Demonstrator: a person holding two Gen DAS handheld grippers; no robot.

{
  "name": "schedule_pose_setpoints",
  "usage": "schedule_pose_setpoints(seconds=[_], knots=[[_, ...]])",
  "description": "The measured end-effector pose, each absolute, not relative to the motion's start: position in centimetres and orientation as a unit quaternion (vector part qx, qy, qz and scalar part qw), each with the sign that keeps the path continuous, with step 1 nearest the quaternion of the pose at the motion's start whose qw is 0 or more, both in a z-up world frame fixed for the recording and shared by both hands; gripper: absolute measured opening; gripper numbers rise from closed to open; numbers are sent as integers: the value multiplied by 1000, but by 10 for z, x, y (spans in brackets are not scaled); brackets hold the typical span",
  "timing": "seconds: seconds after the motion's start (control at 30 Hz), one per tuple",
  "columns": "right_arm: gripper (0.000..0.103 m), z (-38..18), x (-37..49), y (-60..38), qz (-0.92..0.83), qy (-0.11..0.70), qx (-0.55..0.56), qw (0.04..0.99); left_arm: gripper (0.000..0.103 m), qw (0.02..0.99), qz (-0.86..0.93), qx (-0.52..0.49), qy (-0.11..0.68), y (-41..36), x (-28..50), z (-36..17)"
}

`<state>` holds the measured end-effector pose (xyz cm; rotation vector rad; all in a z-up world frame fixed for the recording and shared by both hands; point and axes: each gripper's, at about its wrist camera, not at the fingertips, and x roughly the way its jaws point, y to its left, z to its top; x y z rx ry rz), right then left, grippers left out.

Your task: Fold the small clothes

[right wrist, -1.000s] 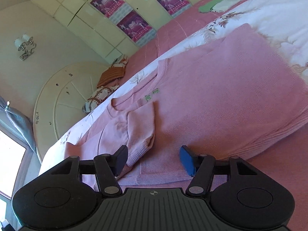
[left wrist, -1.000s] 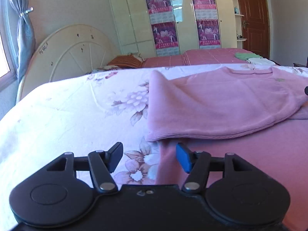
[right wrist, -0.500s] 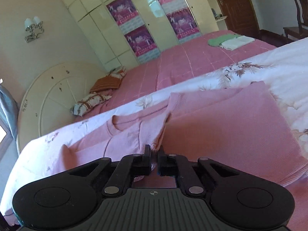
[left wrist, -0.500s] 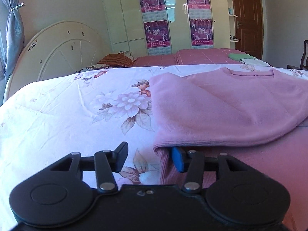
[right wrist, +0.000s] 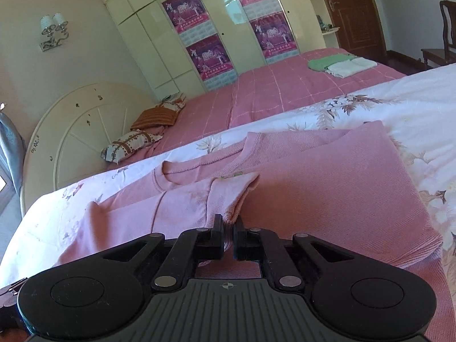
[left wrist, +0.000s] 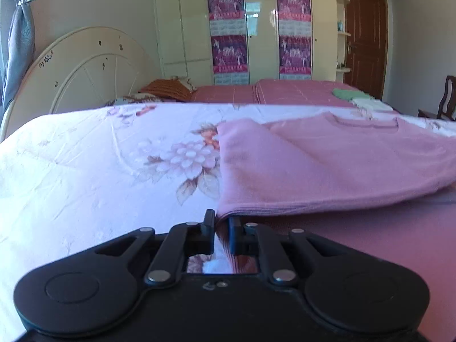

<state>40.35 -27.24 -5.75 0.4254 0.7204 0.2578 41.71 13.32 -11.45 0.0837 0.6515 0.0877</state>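
A pink knit sweater (left wrist: 327, 165) lies spread on the floral bedsheet (left wrist: 99, 165), partly folded over itself. My left gripper (left wrist: 221, 223) is shut on the sweater's near left hem corner. In the right wrist view the sweater (right wrist: 327, 188) shows its neckline and a sleeve folded across the chest. My right gripper (right wrist: 227, 223) is shut on the ribbed cuff of that sleeve (right wrist: 232, 199), which is lifted slightly off the body.
A second bed with a pink cover (right wrist: 285, 91) lies behind, with folded green and white clothes (right wrist: 339, 64) and pillows (right wrist: 134, 141) on it. A cream round headboard (left wrist: 85, 71) is at the left. Wardrobe doors (left wrist: 256, 28) and a wooden chair (left wrist: 447, 97) stand beyond.
Both grippers went from open to shut: the right closed on the sleeve cuff first, then the left closed on the hem corner. The right gripper has lifted the cuff a little.
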Motion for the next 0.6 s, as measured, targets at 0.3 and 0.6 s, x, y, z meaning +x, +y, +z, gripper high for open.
schedule_pose_setpoints(seconds=[0.3,0.6], knots=[[4,-89,398,-282,107,393,230,884,9,941,41,54,331,129,419,-120],[49,-83,434,-307,105,370,265,884,15,940,43,68,331,126,425,-122]])
